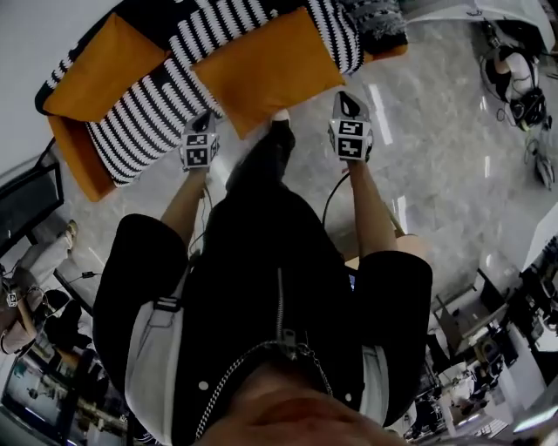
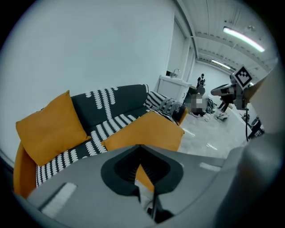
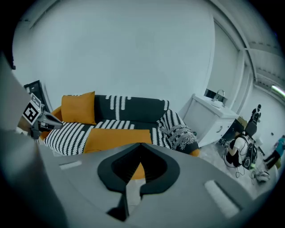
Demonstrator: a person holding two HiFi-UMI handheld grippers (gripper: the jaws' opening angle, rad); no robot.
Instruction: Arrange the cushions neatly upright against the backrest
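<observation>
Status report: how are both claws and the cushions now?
Left claw shut, empty; right claw shut, empty. One orange cushion flat on seat, not yet upright. Nothing in the way.

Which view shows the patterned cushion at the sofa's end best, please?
The right gripper view: the patterned cushion is whole and unobstructed. The left gripper view shows the cushion small and far; the head view crops it.

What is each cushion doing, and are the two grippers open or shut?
Corner orange cushion: standing upright against the sofa backrest.
Middle orange cushion: lying flat on the sofa.
Patterned cushion: slumped at the other end.
Left gripper: fingers shut, empty.
Right gripper: fingers shut, empty.
</observation>
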